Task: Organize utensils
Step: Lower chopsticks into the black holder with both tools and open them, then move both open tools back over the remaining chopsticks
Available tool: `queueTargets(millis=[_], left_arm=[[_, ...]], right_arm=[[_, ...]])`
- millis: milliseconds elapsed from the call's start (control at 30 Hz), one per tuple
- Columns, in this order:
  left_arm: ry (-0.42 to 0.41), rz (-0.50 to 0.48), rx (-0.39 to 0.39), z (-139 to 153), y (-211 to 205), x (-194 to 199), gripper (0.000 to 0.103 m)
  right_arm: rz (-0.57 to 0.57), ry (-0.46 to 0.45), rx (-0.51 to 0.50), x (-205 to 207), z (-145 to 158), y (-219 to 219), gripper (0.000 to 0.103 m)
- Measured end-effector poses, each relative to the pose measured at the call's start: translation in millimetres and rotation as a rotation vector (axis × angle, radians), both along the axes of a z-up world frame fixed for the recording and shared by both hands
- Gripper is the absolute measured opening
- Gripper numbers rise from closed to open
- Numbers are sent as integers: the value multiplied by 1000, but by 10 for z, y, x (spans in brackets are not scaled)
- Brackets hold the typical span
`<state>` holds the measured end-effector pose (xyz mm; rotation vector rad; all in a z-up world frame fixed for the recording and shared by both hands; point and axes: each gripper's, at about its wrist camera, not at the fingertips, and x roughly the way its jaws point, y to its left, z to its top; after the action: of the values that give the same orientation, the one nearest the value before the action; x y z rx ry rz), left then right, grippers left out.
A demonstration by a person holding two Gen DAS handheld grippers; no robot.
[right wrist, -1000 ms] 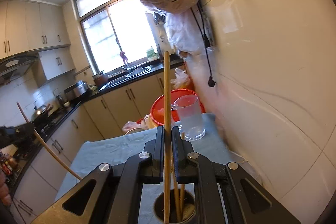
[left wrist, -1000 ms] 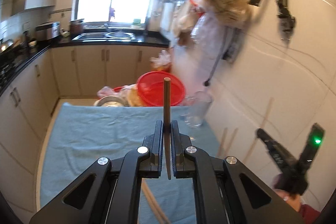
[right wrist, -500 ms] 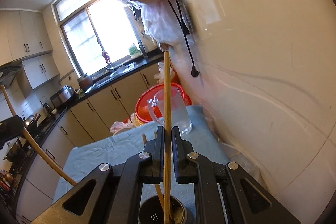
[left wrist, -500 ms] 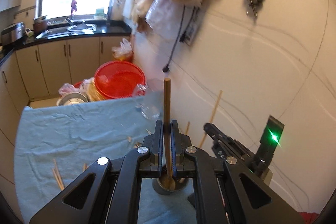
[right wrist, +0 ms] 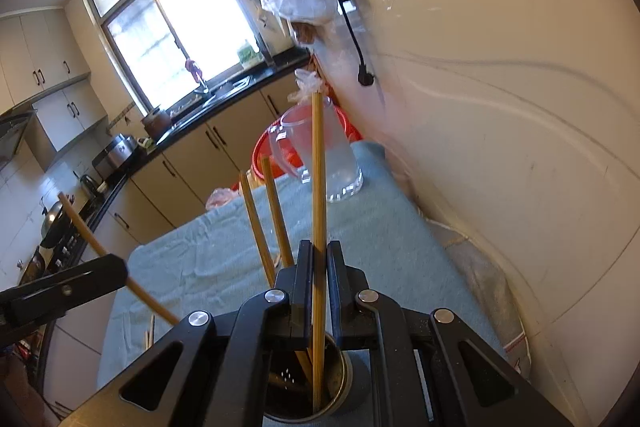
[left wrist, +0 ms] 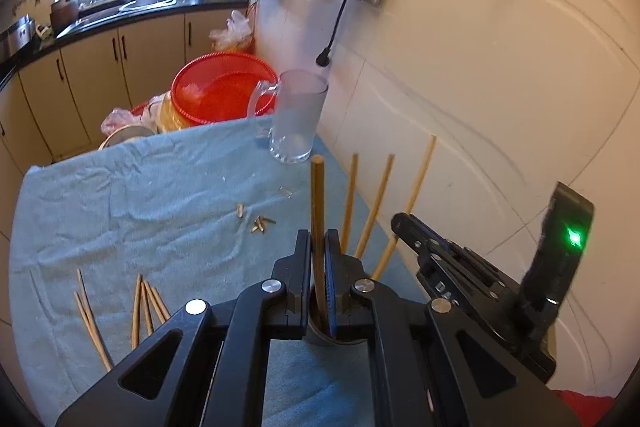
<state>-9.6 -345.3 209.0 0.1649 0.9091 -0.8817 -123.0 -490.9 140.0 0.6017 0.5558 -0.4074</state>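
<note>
Both grippers are parked right over the metal holder [right wrist: 312,383] at the near right of the table, each with a chopstick. The left gripper [left wrist: 319,267] has its jaws squeezed nearly together on a thick brown chopstick [left wrist: 317,211], held upright so the bottom end can drop straight into the cup — the tip looks to be just at the rim or inside it, hard to tell which. The right gripper [right wrist: 319,287] has a lighter chopstick [right wrist: 318,187] between its jaws, but I can't tell if it's gripping or has just let go; the lower end is already down in the holder, next to two more [right wrist: 264,223] leaning there.

Still plenty left to tidy: a bunch of loose chopsticks [left wrist: 142,301] lies on the blue cloth [left wrist: 132,195] at the near left, with some small scraps [left wrist: 256,221] in the middle. The glass mug [left wrist: 296,119] sits at the far right by the wall — well apart from the holder, so not in the way.
</note>
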Motion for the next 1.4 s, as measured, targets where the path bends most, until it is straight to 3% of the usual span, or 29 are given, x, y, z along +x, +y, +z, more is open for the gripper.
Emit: queueTargets(millis=[300,367,467,600,967,1033,1133,1400], left_arm=[[10,7,9,-75,-41,54,6],[18,12,6,-61,-22,66,8],[15,23,-7,-15,18,68,20],[1,36,-24,87,99,70,24],[-120,134,-88,563,762,26,33],[-140,154,-85,586,893,5,39],[-168,191,-74,572,1118,-38,43],[-168,284,-5,279,1654,-133,49]], right_arm=[[22,27,38,-46,-60,-59,9],[23,24,31,-66,-32,-50,18],[15,0,21,-120,51,-59,32],[2,-26,0,-201,211,-58,32],[71,-44,-148,-394,768,326,33],[94,-43,-177,-404,818,443,36],[123,-49,-180,-409,854,629,41],[235,-1,-193,-302,784,1128,41]])
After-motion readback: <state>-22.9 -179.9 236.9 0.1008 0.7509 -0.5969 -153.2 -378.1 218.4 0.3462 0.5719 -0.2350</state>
